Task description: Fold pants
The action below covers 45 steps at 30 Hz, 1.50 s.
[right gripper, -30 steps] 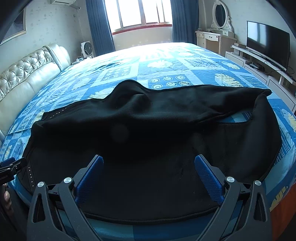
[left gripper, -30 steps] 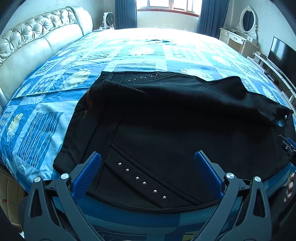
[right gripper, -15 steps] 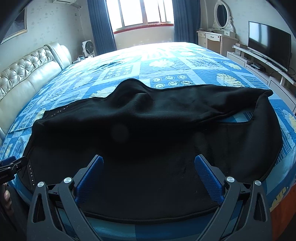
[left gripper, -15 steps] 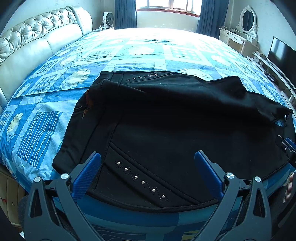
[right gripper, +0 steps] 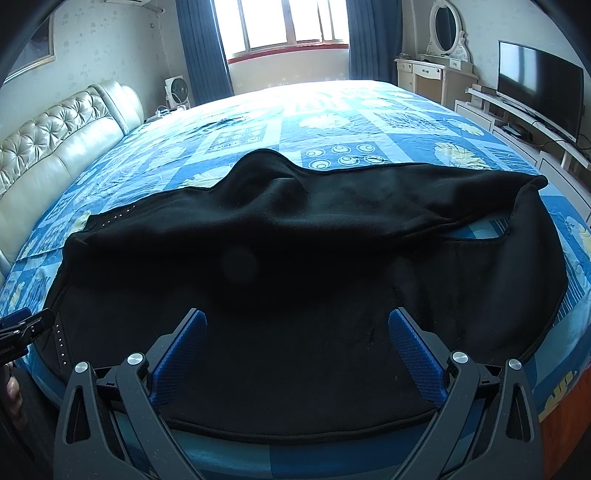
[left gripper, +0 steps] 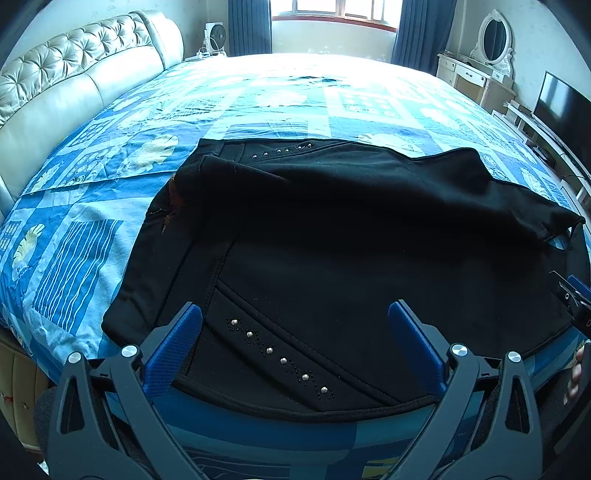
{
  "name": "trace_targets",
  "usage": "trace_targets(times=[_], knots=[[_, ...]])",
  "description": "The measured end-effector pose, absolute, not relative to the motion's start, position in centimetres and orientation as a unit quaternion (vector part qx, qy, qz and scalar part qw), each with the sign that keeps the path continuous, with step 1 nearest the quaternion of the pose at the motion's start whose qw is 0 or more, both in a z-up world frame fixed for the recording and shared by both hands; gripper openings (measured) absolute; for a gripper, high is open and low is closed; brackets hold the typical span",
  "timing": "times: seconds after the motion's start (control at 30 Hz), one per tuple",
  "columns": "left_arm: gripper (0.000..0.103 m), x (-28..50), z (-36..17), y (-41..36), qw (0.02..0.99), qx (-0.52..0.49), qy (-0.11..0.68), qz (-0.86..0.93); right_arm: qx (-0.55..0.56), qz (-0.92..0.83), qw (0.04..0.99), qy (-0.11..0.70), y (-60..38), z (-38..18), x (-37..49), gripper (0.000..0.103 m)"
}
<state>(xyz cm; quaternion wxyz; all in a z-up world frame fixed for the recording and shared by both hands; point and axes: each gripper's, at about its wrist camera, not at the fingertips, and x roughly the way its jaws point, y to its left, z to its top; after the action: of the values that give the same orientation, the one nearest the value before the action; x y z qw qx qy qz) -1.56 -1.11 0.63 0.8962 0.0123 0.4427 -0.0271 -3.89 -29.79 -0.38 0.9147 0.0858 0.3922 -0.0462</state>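
Bedroom, daylit from the far window.
Bed ahead; tufted headboard left; curtains flank window; vanity and TV right; fan far left.

Right gripper eased slightly back and up; pants look marginally lower.

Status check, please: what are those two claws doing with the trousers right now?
Left gripper, right gripper open, empty. Black pants on bed, roughly folded. Nothing obstructing.
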Motion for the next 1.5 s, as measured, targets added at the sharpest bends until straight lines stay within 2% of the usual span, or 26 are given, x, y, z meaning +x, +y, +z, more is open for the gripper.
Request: trace_targets(times=[1.33, 1.5], knots=[[0.101, -1.8, 0.4, -1.5, 0.895, 0.012, 0.444, -0.032, 0.083, -0.041, 0.913, 0.396, -29.3, -0.8, -3.8, 0.098], [0.101, -1.8, 0.4, -1.5, 0.894, 0.005, 0.446, -0.034, 0.155, -0.026, 0.909, 0.386, -32.2, 0.4, -3.8, 0.098]])
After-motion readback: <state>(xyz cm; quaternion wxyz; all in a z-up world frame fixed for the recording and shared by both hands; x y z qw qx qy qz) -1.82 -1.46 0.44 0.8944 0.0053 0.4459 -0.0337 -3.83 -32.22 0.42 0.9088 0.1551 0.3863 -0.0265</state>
